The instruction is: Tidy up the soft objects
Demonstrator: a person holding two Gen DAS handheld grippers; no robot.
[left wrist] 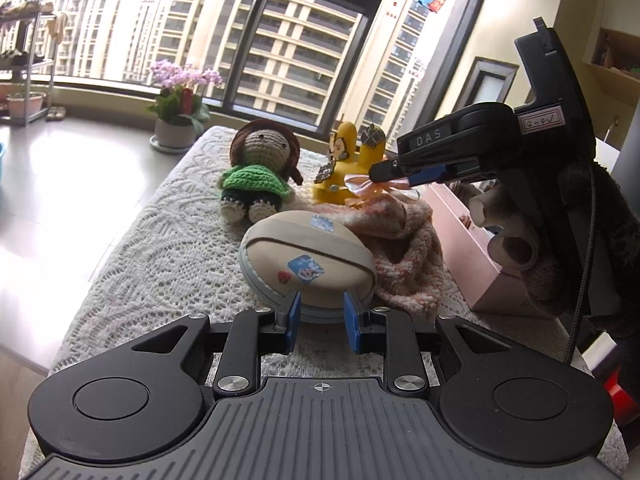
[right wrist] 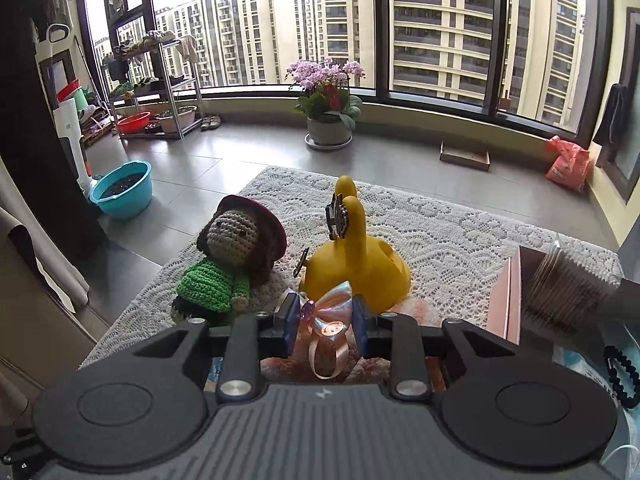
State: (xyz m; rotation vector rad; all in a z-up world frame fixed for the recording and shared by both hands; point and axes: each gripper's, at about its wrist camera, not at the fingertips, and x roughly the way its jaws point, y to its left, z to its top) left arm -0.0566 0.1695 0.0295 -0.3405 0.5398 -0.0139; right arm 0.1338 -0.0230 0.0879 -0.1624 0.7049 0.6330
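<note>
A round beige cushion (left wrist: 308,264) with stickers lies on the lace-covered table (left wrist: 160,240), right in front of my open left gripper (left wrist: 320,312), whose blue pads sit at its near edge. A pink knitted cloth (left wrist: 404,256) with a pink ribbon bow (left wrist: 368,188) lies beside it. My right gripper (left wrist: 380,172) hovers over the bow; in the right wrist view the bow (right wrist: 326,316) sits between the open pads of my right gripper (right wrist: 325,312). A crocheted doll in green (left wrist: 256,172) (right wrist: 224,264) and a yellow toy (left wrist: 348,164) (right wrist: 356,264) stand behind.
A pink box (left wrist: 472,248) stands at the table's right, also in the right wrist view (right wrist: 508,296). A potted orchid (right wrist: 328,108) sits on the floor by the window. A blue basin (right wrist: 122,192) and a shelf rack (right wrist: 152,88) stand at the left.
</note>
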